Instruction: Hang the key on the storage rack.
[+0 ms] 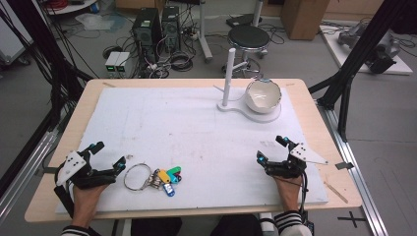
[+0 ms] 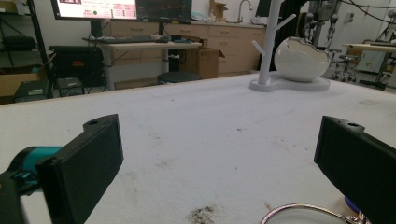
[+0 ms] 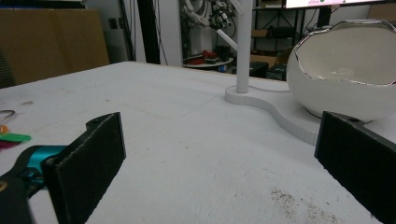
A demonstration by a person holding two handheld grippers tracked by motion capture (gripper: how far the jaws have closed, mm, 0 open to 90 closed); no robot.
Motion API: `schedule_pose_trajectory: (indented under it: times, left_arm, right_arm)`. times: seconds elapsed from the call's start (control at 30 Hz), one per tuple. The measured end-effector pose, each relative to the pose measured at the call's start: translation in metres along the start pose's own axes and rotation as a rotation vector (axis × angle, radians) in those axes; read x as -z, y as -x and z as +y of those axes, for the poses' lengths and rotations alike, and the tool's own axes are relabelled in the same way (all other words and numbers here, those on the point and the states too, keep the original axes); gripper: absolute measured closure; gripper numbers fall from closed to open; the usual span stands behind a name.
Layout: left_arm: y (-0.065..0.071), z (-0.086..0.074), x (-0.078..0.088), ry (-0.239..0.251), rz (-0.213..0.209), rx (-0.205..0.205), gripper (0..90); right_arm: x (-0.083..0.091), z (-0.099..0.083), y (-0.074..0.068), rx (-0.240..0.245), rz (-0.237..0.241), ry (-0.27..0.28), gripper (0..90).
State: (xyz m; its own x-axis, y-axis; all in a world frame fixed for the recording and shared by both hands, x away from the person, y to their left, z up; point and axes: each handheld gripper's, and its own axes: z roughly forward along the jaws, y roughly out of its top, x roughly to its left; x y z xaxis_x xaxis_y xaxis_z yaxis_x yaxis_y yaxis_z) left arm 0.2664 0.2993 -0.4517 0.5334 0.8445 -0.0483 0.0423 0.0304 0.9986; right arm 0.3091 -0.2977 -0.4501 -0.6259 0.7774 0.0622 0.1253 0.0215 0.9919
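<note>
From the high view, the left gripper (image 1: 105, 156) rests at the lower left of the white mat (image 1: 162, 123), jaws spread wide and empty, aimed at the key ring (image 1: 137, 176) lying just to its right with its coloured tags (image 1: 169, 177) fanned out beside it; it looks set up for a grab. The right gripper (image 1: 270, 149) sits at the lower right, likewise wide open with nothing in it. Between them and the white stand (image 1: 227, 78) with its bowl (image 1: 263, 96) in the upper right, the mat is bare, plenty of room to carry.

In the left gripper view, the ring's wire loop (image 2: 303, 212) shows at the bottom edge, near the right-hand jaw but not between the pads.

In the right gripper view, the bowl (image 3: 345, 70) looms upper right, the stand's post (image 3: 243, 46) beside it, tags (image 3: 11, 138) at the far left edge.
</note>
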Motion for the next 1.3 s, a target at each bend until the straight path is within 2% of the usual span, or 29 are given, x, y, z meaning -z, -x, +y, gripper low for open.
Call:
schedule_pose_trajectory:
  times: [0.1,0.33,0.63,0.67,0.7,0.87,1.1,1.17,1.3]
  left_arm:
    - [-0.003,0.001,0.000,-0.009,-0.026,0.013,1.7]
    - [-0.009,0.018,0.001,-0.051,-0.107,-0.028,1.7]
    - [-0.006,0.051,-0.005,-0.151,-0.259,-0.142,1.7]
    - [-0.005,0.058,-0.008,-0.179,-0.298,-0.154,1.7]
    - [-0.005,0.058,-0.008,-0.179,-0.298,-0.154,1.7]
    - [-0.004,0.074,-0.015,-0.255,-0.369,-0.210,1.7]
    - [-0.005,0.092,-0.030,-0.346,-0.420,-0.270,1.7]
    - [-0.005,0.098,-0.035,-0.400,-0.445,-0.298,1.7]
    - [-0.003,0.105,-0.044,-0.471,-0.484,-0.369,1.7]
  right_arm:
    - [0.000,0.000,0.000,-0.004,0.001,0.000,1.3]
    - [0.000,0.000,0.000,-0.005,0.001,0.000,1.3]
    - [0.000,0.000,0.001,0.001,0.000,0.007,1.3]
    - [0.000,0.000,0.001,0.003,0.000,0.007,1.3]
    - [0.000,0.000,0.001,0.003,0.000,0.007,1.3]
    - [0.000,0.000,0.001,0.002,-0.001,0.006,1.4]
    - [0.000,0.000,0.001,0.000,-0.002,0.005,1.4]
    - [0.000,0.000,0.001,-0.001,-0.002,0.005,1.4]
    - [0.000,0.000,0.001,-0.001,-0.003,0.005,1.3]
